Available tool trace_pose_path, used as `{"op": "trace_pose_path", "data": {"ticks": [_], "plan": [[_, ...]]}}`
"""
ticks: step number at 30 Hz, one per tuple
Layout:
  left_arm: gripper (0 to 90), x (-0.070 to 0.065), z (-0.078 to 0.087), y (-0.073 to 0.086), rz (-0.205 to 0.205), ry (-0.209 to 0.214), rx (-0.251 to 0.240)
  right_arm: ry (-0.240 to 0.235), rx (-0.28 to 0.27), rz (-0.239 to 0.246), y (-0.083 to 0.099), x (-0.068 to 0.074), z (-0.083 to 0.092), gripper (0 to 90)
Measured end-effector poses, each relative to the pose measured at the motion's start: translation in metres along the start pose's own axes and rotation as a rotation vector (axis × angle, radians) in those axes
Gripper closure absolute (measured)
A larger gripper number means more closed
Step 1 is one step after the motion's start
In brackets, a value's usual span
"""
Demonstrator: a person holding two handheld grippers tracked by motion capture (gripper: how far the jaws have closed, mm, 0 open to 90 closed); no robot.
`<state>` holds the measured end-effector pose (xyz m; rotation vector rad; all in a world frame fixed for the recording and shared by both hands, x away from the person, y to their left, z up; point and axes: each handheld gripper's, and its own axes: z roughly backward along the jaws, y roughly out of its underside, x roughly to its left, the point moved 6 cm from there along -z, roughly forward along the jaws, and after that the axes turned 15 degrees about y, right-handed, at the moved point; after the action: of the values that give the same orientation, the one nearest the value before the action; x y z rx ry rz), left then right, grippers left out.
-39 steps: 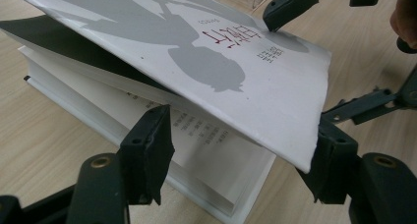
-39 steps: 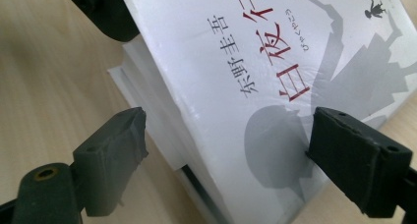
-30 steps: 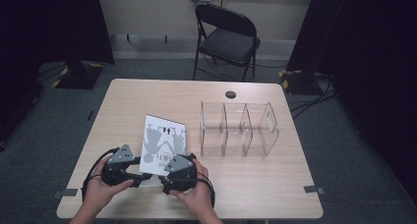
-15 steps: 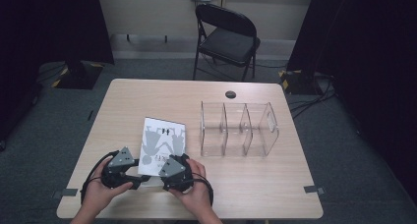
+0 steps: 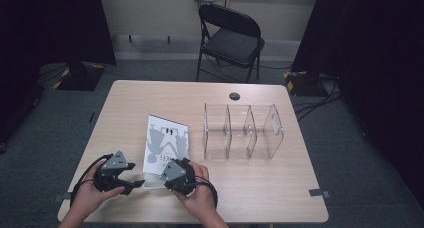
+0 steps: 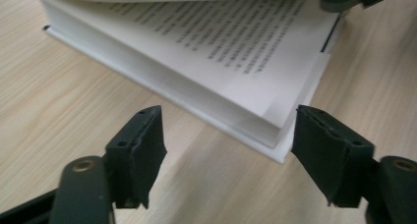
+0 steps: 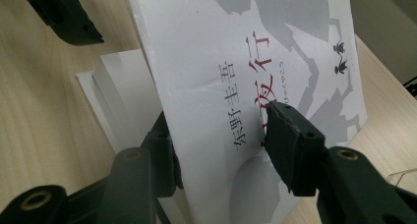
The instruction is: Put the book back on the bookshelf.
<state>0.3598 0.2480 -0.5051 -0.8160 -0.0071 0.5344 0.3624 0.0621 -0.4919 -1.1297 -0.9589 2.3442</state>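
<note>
White paperback book (image 5: 166,147) with grey silhouette cover lies near the front edge of the light wooden surface (image 5: 150,95), left of the clear acrylic three-bay organiser (image 5: 243,132). Left claw (image 5: 134,183): jaws apart and just been opening, holding nothing, the book's near corner just ahead. Right claw (image 7: 219,138): jaws just been closing, now pinching the lifted front cover (image 7: 255,71).

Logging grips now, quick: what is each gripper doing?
Left gripper: open, fingers astride the book's corner, not touching.
Right gripper: closed on the book's front cover.
</note>
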Motion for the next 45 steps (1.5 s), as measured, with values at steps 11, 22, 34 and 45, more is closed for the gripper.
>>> {"op": "trace_pose_path", "data": {"ticks": [11,22,34,45], "plan": [[26.3,0.010,0.001,0.007,0.009,-0.022,0.010,0.000,0.002,0.021,-0.003,-0.006,0.004,56.0],[21.0,0.017,-0.003,0.014,0.016,-0.053,0.029,0.001,0.041,0.020,-0.009,-0.014,0.007,60.9],[20.6,0.019,-0.009,0.016,0.019,-0.054,0.041,-0.002,0.088,0.017,-0.018,-0.026,0.009,63.7],[19.3,0.016,-0.020,0.017,0.011,-0.047,0.066,-0.017,0.138,-0.024,-0.022,-0.038,0.012,65.8]]}}
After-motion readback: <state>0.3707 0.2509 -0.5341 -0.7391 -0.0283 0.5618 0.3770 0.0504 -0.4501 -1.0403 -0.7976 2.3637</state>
